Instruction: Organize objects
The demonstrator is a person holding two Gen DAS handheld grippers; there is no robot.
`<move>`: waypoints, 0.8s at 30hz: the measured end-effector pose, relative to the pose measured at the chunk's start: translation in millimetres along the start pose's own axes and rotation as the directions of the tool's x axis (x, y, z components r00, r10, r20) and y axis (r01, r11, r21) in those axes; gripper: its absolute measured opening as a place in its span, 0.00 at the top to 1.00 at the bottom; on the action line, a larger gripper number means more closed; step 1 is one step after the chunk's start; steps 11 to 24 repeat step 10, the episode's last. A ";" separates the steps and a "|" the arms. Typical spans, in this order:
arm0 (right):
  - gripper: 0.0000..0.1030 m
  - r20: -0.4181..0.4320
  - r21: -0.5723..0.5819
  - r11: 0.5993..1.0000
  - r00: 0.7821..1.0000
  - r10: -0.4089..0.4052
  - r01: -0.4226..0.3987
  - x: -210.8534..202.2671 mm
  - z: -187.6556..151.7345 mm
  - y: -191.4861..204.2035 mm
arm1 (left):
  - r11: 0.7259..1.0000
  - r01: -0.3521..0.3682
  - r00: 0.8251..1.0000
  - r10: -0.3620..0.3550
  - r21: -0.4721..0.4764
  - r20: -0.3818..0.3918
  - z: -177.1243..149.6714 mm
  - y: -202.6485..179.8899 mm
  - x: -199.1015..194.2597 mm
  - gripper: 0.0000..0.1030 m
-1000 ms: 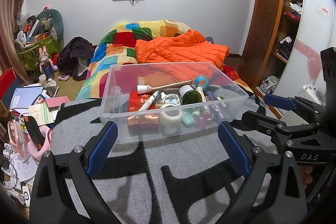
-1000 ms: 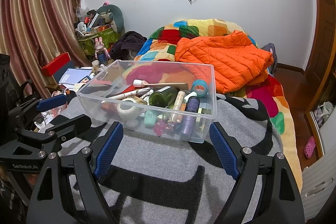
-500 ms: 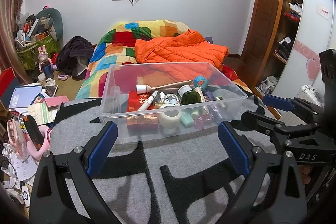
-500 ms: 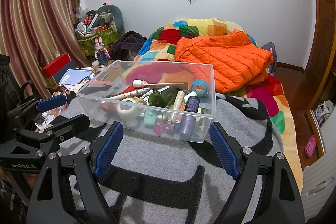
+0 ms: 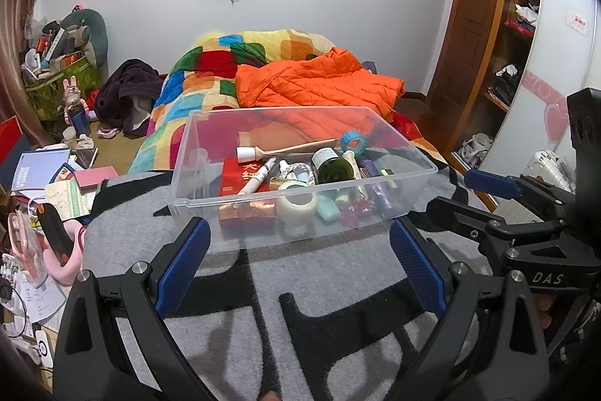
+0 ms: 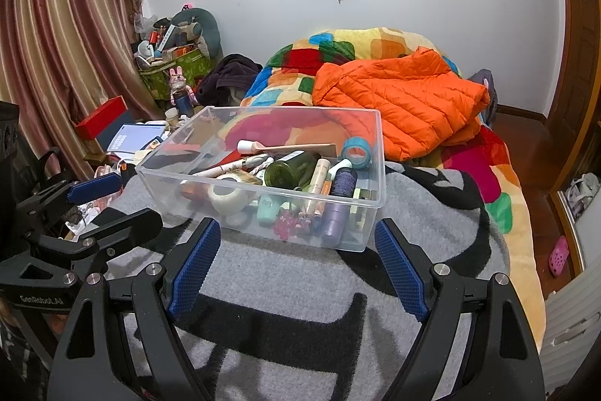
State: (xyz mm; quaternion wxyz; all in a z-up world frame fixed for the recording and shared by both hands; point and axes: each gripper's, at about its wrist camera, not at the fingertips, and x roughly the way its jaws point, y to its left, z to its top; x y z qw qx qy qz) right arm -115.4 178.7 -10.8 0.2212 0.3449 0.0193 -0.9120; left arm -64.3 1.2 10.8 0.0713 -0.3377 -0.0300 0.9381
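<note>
The blue-padded fingers (image 5: 417, 267) of both the left gripper (image 5: 296, 262) and right gripper (image 6: 296, 265) stand wide apart and empty just short of the clear plastic bin (image 6: 370, 183), which sits on the grey-and-black blanket (image 6: 285, 288) already heaped with bottles, tubes and tape rolls, so this fits either a finished gathering or a sorting about to start.

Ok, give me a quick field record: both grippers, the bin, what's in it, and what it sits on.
left gripper: open, empty, short of the bin
right gripper: open, empty, short of the bin
clear plastic bin: lidless, on grey blanket
contents: white tape roll, blue tape roll, green bottle, red box, wooden-handled brush
beyond the bin: orange jacket
</note>
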 end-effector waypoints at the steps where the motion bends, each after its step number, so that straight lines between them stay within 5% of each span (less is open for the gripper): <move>1: 0.21 -0.001 0.001 1.000 1.000 0.000 0.000 0.1 0.0 -0.7 | 1.000 0.002 1.000 -0.002 0.002 -0.001 -0.5 -0.6 0.1 0.05; 24: 0.20 -0.013 0.009 1.000 1.000 -0.001 0.001 1.7 -2.3 -1.9 | 1.000 0.015 1.000 -0.015 -0.013 0.009 -1.7 2.1 -2.1 0.05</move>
